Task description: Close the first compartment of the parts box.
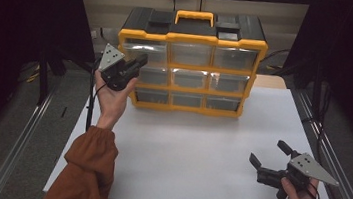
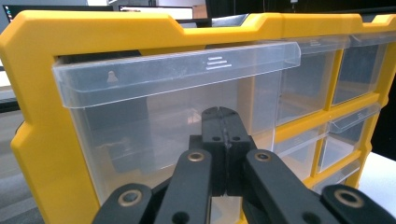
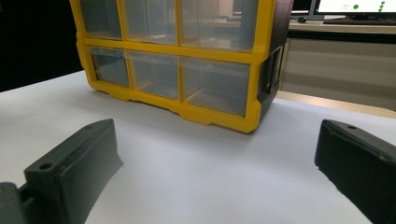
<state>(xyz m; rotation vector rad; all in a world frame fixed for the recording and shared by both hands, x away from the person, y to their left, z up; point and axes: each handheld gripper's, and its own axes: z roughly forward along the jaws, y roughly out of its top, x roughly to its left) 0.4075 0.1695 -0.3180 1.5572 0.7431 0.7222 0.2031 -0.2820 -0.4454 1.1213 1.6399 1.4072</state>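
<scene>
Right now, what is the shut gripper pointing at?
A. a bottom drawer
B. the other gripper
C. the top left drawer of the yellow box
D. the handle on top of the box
C: the left gripper, jaws pressed together, sits right in front of the clear top left drawer of the yellow drawer box.

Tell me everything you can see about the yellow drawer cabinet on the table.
The drawer cabinet stands upright at the far side of the white table. It looks like plastic: a yellow frame, a black top with a yellow carry handle, and nine clear drawers in three rows of three, all pushed in and apparently empty. Each drawer has a clear lip along its top edge. The shut left tongs are held right at the top left drawer; whether they touch it I cannot tell.
</scene>
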